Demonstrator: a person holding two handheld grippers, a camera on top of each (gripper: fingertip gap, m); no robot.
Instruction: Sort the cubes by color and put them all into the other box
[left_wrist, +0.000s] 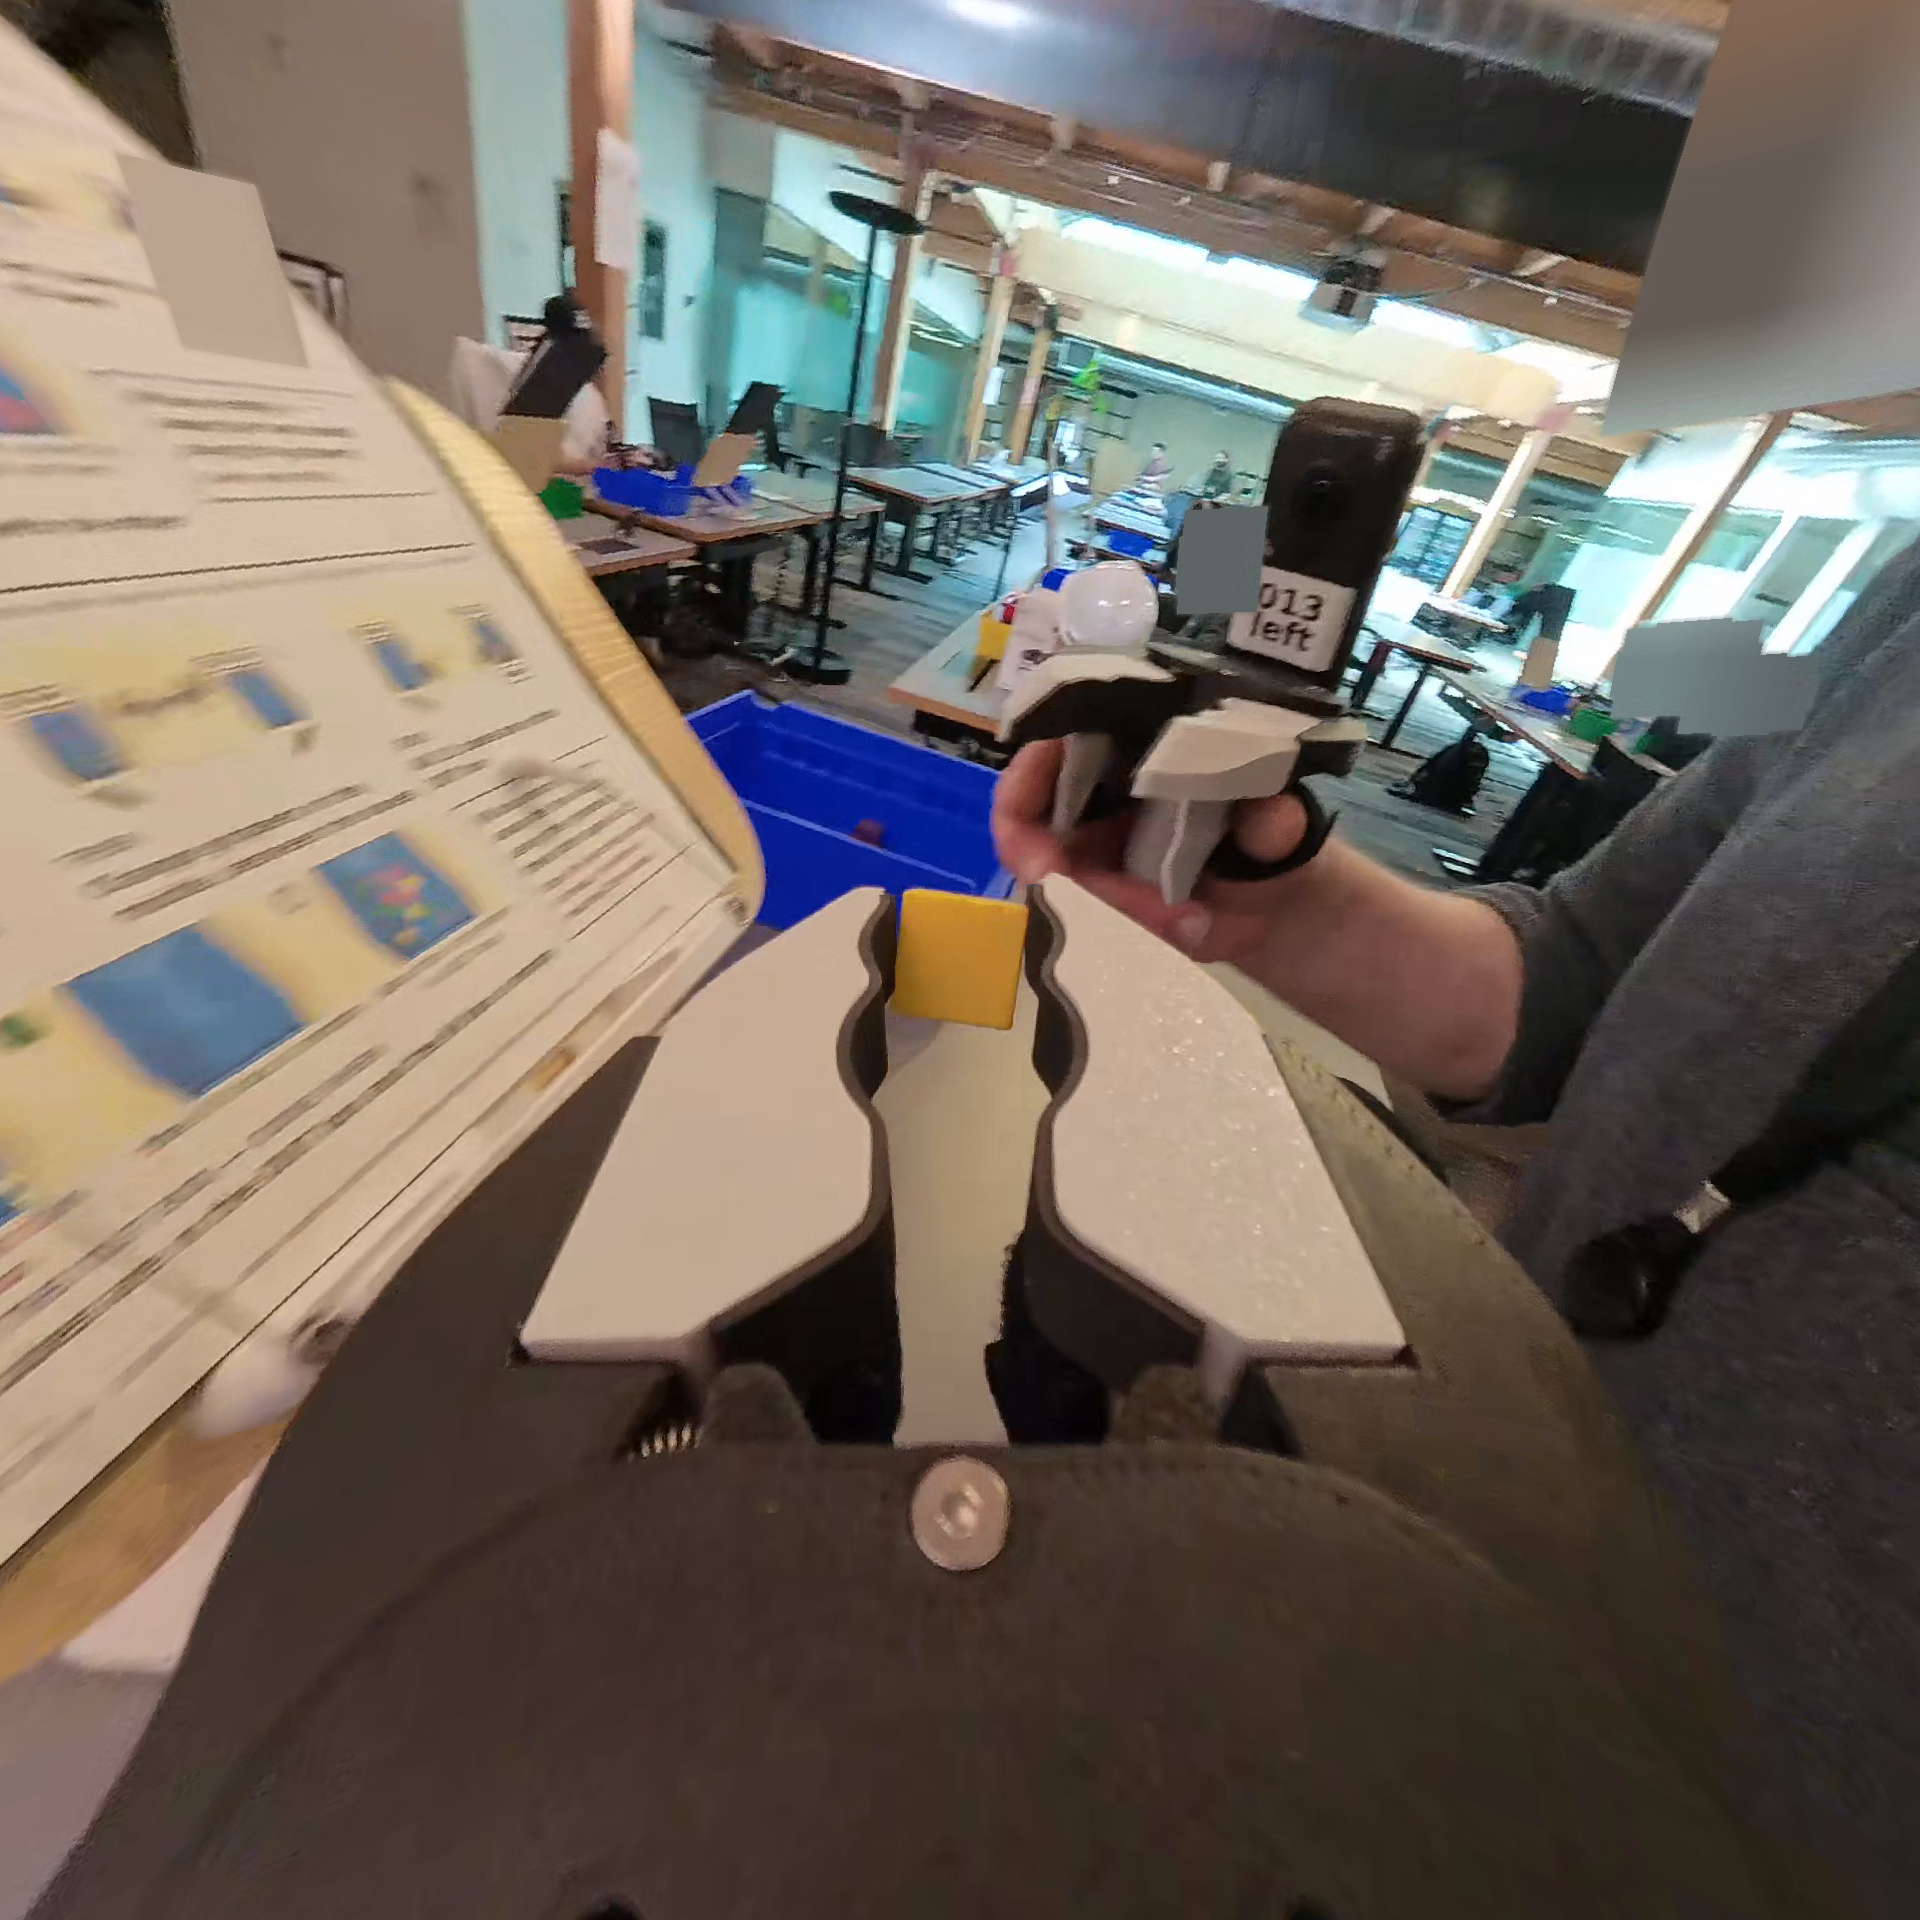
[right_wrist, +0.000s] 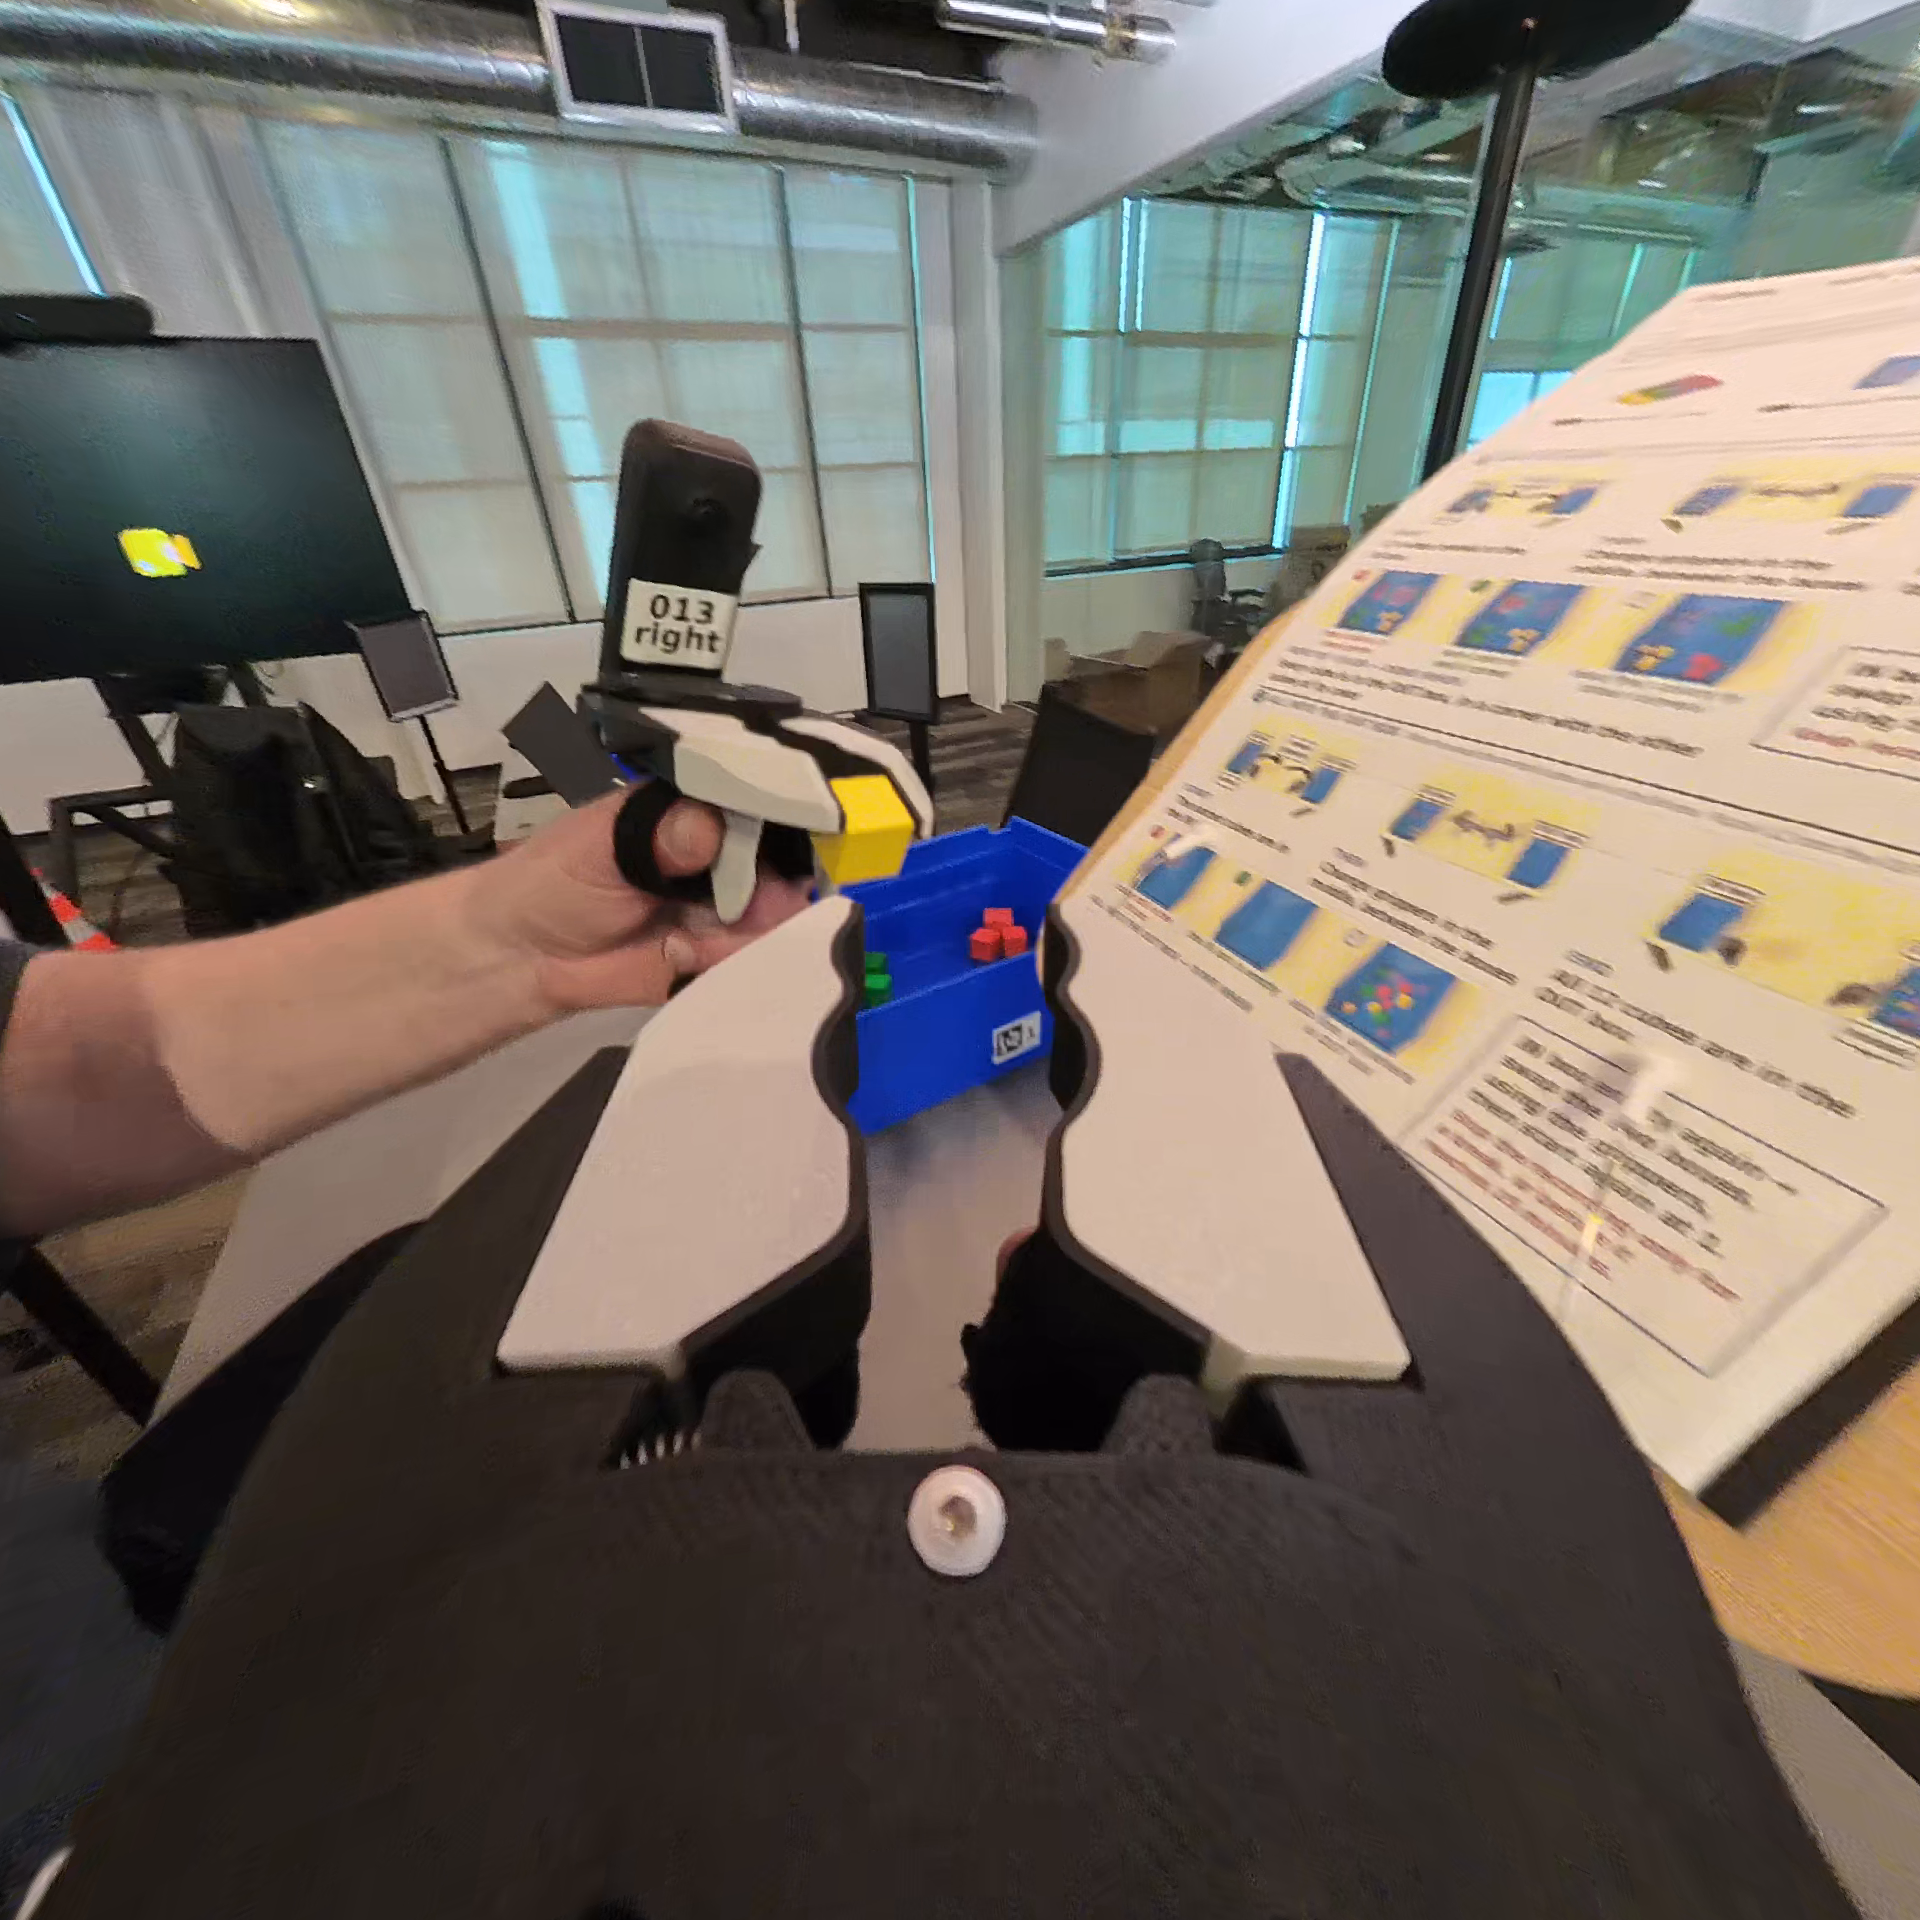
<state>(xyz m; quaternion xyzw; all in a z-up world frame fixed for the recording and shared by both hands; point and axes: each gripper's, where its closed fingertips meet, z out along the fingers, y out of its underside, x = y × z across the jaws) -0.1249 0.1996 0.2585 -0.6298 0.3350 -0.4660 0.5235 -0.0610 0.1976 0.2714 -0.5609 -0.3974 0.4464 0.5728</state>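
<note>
One yellow cube (left_wrist: 956, 956) rides clamped in the left gripper (left_wrist: 958, 971) toward the sorted blue box (right_wrist: 935, 1049); right gripper (right_wrist: 948, 997) gapes, holding nothing.

I see a bright, evenly lit room, daylight through the windows (right_wrist: 665, 395) and, I think, skylights. The instruction sheet (left_wrist: 260, 727) is badly motion-blurred in both views. Fisheye bends the edges; shadows are soft.
</note>
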